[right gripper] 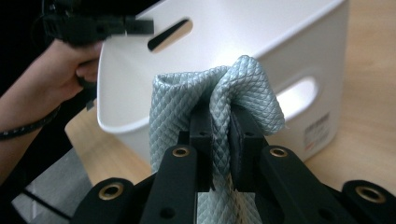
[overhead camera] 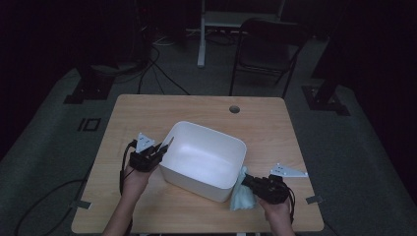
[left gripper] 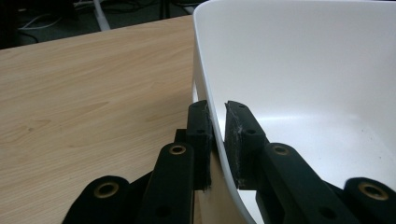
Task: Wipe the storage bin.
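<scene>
The left tool [left gripper: 217, 140] is clamped on the white tub's [overhead camera: 204, 155] rim. The right tool [right gripper: 220, 135] pinches a pale blue cloth [right gripper: 224, 88] beside the tub, above the bench [overhead camera: 147, 110].

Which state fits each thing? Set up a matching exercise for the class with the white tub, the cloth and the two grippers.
Things:
1. white tub
2. pale blue cloth
3. left gripper
4. right gripper

States:
A. clamped on the tub's rim
B. pinched in a bunch, hanging beside the tub's outer wall
C. shut on the cloth
D. stands on the wooden table, nothing inside

Pairs: 1-D, 2-B, 3-A, 4-C
</scene>
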`<state>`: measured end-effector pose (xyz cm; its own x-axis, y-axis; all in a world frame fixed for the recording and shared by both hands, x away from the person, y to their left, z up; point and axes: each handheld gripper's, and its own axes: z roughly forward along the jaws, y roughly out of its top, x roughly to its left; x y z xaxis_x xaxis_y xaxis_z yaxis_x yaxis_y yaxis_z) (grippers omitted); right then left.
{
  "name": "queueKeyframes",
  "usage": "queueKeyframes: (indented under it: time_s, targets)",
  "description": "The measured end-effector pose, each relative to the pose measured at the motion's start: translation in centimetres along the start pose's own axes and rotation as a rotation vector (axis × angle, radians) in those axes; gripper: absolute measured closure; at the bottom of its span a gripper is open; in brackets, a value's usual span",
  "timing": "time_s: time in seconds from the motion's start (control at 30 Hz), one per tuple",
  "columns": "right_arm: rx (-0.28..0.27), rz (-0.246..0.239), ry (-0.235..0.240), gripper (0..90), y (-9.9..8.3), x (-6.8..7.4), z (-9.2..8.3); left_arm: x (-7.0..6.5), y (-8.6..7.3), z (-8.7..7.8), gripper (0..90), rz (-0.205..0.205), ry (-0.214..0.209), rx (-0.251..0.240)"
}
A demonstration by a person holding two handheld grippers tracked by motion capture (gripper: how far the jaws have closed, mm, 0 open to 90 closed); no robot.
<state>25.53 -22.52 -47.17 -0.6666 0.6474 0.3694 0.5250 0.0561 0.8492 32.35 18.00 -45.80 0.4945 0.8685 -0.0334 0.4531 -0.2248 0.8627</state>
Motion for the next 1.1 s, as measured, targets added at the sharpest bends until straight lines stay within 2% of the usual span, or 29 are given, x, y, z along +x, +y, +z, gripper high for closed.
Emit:
queueKeyframes:
  time_s: [0.07,0.17,0.27,0.3,0.43,0.6,0.67,0.87,0.93,1.1]
  targets:
    - [0.001,0.008,0.004,81.7,0.0,-0.1,0.2,-0.1,0.0,0.0,80.3,0.007,-0.002,0.001]
    - [0.034,0.005,-0.02,81.7,-0.4,-0.2,0.7,-0.1,0.0,0.0,80.2,0.001,0.001,0.0]
    - [0.037,0.029,-0.009,81.6,-0.5,-0.7,0.8,0.0,0.0,0.0,80.2,-0.003,0.007,0.002]
    - [0.042,0.013,-0.016,81.6,-0.3,-0.6,0.7,0.0,0.1,0.0,80.2,-0.001,0.005,0.005]
    - [0.001,0.003,-0.024,81.6,0.7,-0.6,0.0,0.0,0.1,0.1,80.3,0.0,-0.007,0.009]
    - [0.023,0.011,-0.042,81.7,0.2,-1.0,0.9,-0.1,0.1,0.1,80.1,-0.001,-0.001,0.009]
    - [0.029,0.03,-0.031,81.7,0.0,-1.4,1.0,-0.1,0.1,0.1,80.1,-0.006,0.003,0.008]
    - [-0.004,0.025,-0.041,81.7,1.6,-1.6,0.3,-0.1,0.1,0.1,80.2,-0.001,-0.007,0.011]
    - [-0.001,0.039,-0.028,81.7,1.6,-1.9,0.6,-0.3,0.2,0.1,80.1,0.01,-0.002,0.015]
    - [0.025,0.055,-0.035,81.7,1.0,-2.5,1.1,-0.2,0.1,0.1,80.0,-0.002,0.007,0.013]
